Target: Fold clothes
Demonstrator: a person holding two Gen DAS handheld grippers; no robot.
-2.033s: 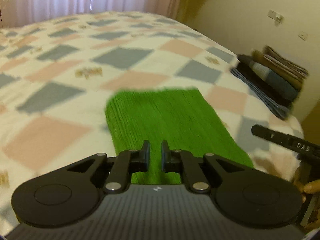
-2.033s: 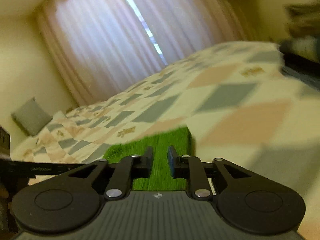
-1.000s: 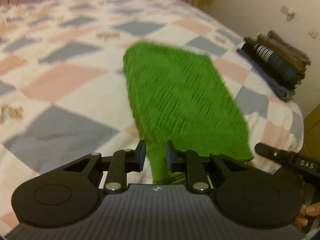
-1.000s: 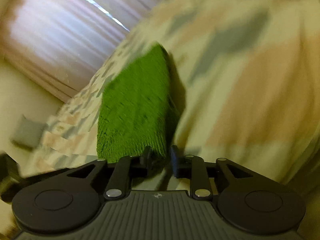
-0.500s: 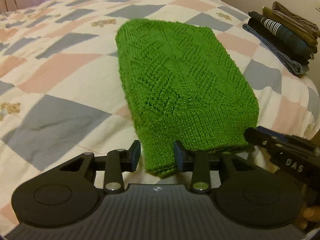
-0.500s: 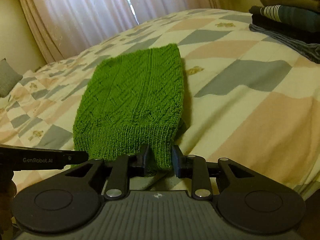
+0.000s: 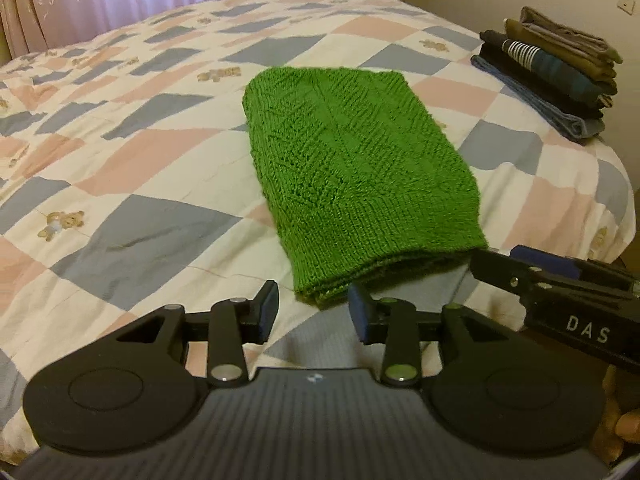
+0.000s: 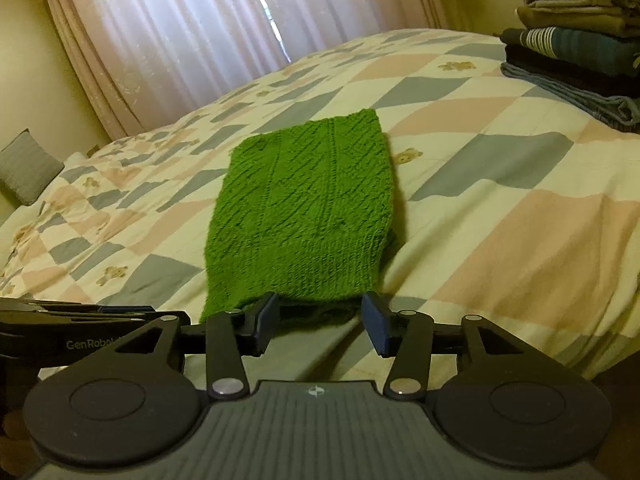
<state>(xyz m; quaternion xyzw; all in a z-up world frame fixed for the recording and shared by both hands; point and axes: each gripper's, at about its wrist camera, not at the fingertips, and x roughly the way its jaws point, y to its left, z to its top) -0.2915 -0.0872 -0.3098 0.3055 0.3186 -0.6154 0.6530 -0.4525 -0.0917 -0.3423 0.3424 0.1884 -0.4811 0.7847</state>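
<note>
**Green knit folded flat on the bed**

Knitwear, a green sweater (image 7: 352, 176), lies folded in a neat rectangle on the patchwork quilt (image 7: 152, 152) of the bed. At its near edge both claws stand spread and empty: left claw (image 7: 313, 311) at one corner, right claw (image 8: 320, 322) at the other. Stacked folded clothes (image 7: 560, 76) sit well apart at the bed's right edge.

Folded clothes stack (image 8: 580, 52) cut off at right edge, grey cushion (image 8: 28, 168) perhaps partly cropped

Both wrist views look low along the bed (image 7: 120, 168) (sharing the sweater (image 7: 352, 184)).
</note>
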